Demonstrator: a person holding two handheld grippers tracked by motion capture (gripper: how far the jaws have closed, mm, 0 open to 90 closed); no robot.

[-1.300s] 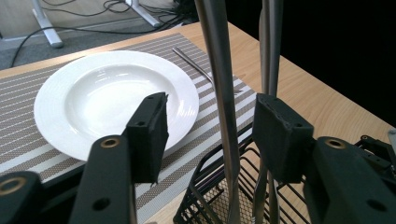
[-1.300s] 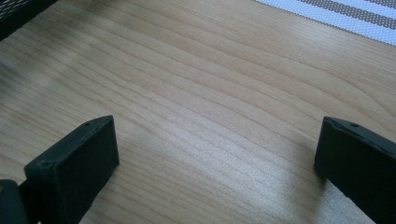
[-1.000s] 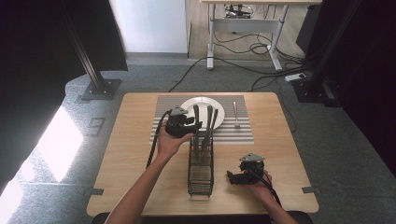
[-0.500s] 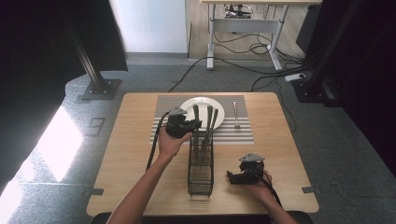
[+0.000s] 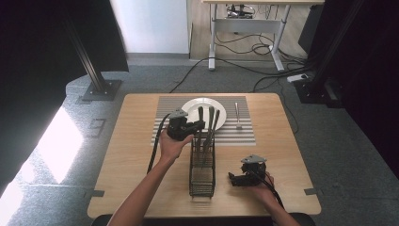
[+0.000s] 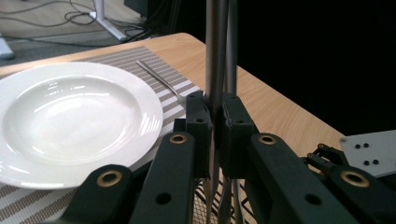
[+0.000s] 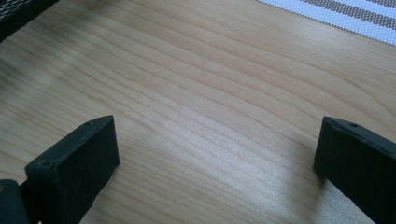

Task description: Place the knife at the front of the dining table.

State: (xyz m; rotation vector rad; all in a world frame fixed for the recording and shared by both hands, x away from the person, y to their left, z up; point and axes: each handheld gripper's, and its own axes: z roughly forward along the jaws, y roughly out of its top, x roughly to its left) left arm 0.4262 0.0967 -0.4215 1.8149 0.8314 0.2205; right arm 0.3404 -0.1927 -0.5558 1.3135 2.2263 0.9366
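Plate (image 5: 203, 111) on placemat (image 5: 244, 134), behind cutlery caddy (image 5: 202, 169)

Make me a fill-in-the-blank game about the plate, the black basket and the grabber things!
1. The left gripper has its jaws shut on a metal ____ handle standing in the black mesh caddy.
2. The white plate lies on the ____ placemat.
3. The right gripper rests on the table with its jaws ____.

Missing words: cutlery; striped; open
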